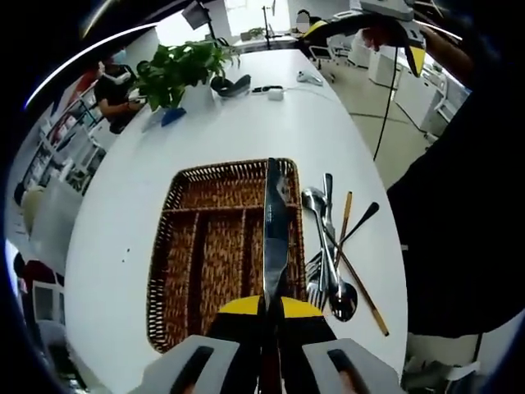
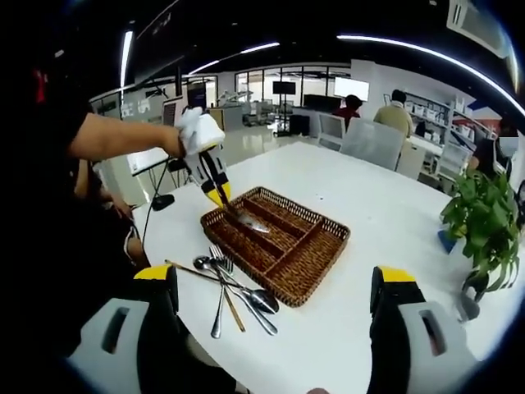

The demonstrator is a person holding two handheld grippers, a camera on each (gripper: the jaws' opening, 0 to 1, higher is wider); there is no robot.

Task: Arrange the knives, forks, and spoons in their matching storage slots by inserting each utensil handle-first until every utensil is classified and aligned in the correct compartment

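A silver table knife point(image 1: 276, 230) is clamped by its handle between the yellow-tipped jaws of the left gripper point(image 1: 271, 308), blade pointing away over the wicker cutlery tray point(image 1: 176, 246). The tray is brown woven rattan, rectangular, with long parallel slots and 1 cross compartment at the far end, sitting flat on the white table. Just beside its right edge in the left gripper view lies a loose pile of utensils point(image 1: 335, 254): spoons, forks and wooden-handled pieces, crossed over one another.
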